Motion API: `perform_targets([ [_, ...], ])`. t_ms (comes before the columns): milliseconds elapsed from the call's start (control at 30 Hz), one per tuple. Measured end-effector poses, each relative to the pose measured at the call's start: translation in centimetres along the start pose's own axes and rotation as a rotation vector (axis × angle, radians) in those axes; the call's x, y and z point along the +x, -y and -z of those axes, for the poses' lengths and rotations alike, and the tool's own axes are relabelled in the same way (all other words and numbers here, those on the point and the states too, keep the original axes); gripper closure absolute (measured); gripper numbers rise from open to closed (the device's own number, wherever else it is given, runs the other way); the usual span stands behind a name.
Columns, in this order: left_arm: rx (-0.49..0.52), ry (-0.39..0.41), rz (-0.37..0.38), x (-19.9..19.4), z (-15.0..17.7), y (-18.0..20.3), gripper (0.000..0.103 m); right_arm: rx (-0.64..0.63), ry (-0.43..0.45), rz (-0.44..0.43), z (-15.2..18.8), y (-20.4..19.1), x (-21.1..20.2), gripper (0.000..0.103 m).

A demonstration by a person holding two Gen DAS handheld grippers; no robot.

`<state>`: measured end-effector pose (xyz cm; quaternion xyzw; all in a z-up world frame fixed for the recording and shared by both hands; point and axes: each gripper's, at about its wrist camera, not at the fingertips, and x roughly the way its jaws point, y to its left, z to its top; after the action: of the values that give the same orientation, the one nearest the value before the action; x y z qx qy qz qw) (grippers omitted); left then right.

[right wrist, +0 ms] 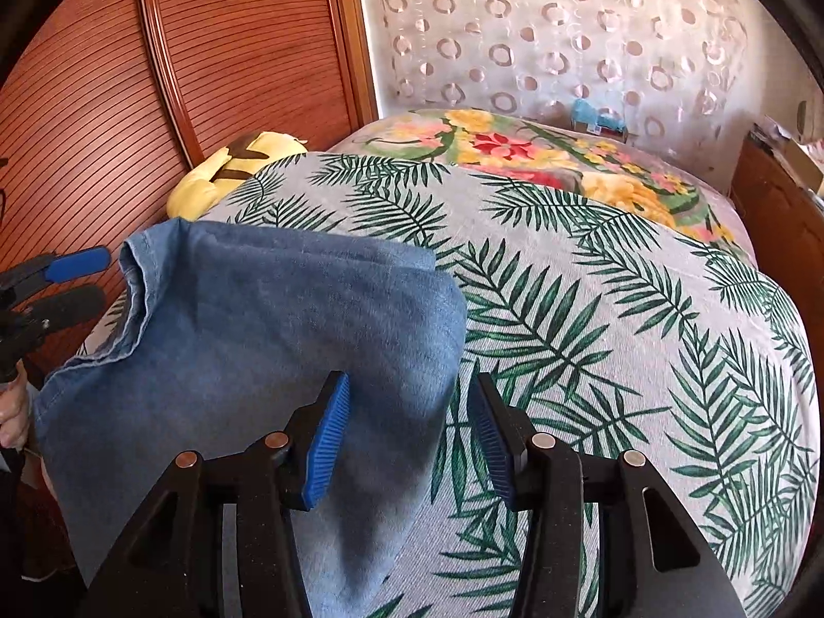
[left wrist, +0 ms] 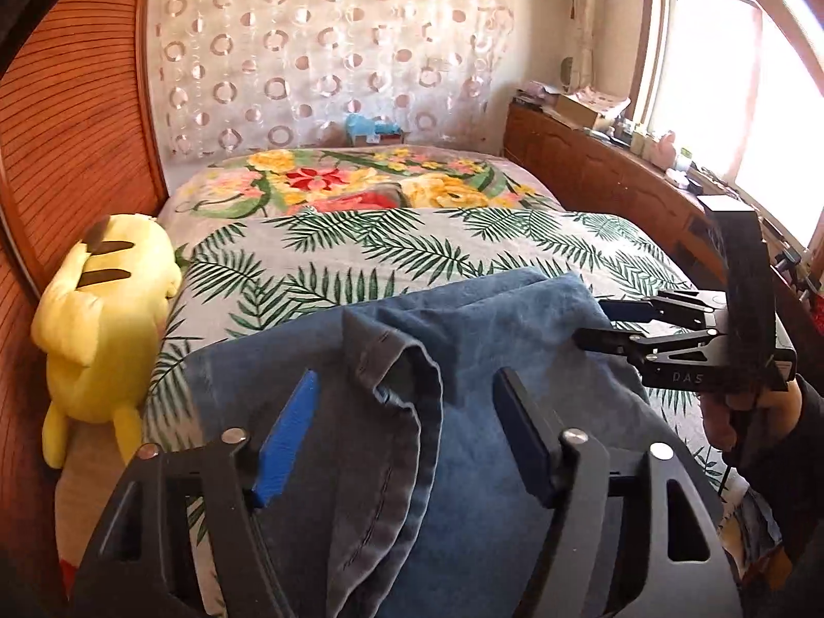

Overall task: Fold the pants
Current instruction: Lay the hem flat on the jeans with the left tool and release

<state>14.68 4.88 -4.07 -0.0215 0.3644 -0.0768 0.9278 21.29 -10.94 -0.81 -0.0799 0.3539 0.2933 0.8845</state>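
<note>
Blue denim pants (left wrist: pixel 489 319) lie folded in a thick stack on the palm-leaf bedcover (left wrist: pixel 360 252), near the bed's front edge. My left gripper (left wrist: pixel 404 427) stands open over the pants, and a turned-over hem with grey lining lies between its fingers without being pinched. In the right wrist view the pants (right wrist: pixel 257 319) fill the left half. My right gripper (right wrist: pixel 409 427) is open astride their rounded right edge, its pads clear of the cloth. That right gripper (left wrist: pixel 592 322) also shows from the left wrist view, at the stack's right side. The left gripper (right wrist: pixel 92 278) shows at the pants' left corner.
A yellow plush toy (left wrist: pixel 103 329) lies along the bed's left side against a slatted wooden wardrobe (left wrist: pixel 67 129). A floral blanket (left wrist: pixel 360 180) covers the far half of the bed. A cluttered wooden cabinet (left wrist: pixel 592 165) runs under the bright window on the right.
</note>
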Motion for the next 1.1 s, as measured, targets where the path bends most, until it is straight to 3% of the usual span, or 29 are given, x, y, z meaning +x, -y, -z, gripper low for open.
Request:
perform_targets([
  [33, -0.001, -0.017, -0.008, 0.5, -0.2, -0.1, 0.046, 0.002, 0.002, -0.001, -0.1, 0.1, 0.0, 0.052],
  [200, 0.007, -0.043, -0.009, 1.2, -0.6, -0.3, 0.091, 0.016, 0.012, -0.012, -0.8, 0.7, 0.6, 0.050],
  [467, 0.081, 0.111, 0.053, -5.8, -3.4, 2.4, 0.097, 0.022, 0.040, -0.002, -0.6, 1.5, -0.9, 0.049],
  [633, 0.089, 0.205, 0.024, -10.2, -5.8, 2.4, 0.098, 0.028, 0.072, -0.005, -0.8, 1.8, -2.6, 0.049],
  [867, -0.013, 0.161, -0.080, -9.0, -5.2, -3.7, 0.100, 0.012, 0.089, -0.028, -1.0, 1.0, -3.6, 0.049],
  [1100, -0.066, 0.086, -0.092, -5.9, -1.7, -6.1, 0.099, -0.024, 0.035, -0.035, -0.4, -0.8, -1.4, 0.049],
])
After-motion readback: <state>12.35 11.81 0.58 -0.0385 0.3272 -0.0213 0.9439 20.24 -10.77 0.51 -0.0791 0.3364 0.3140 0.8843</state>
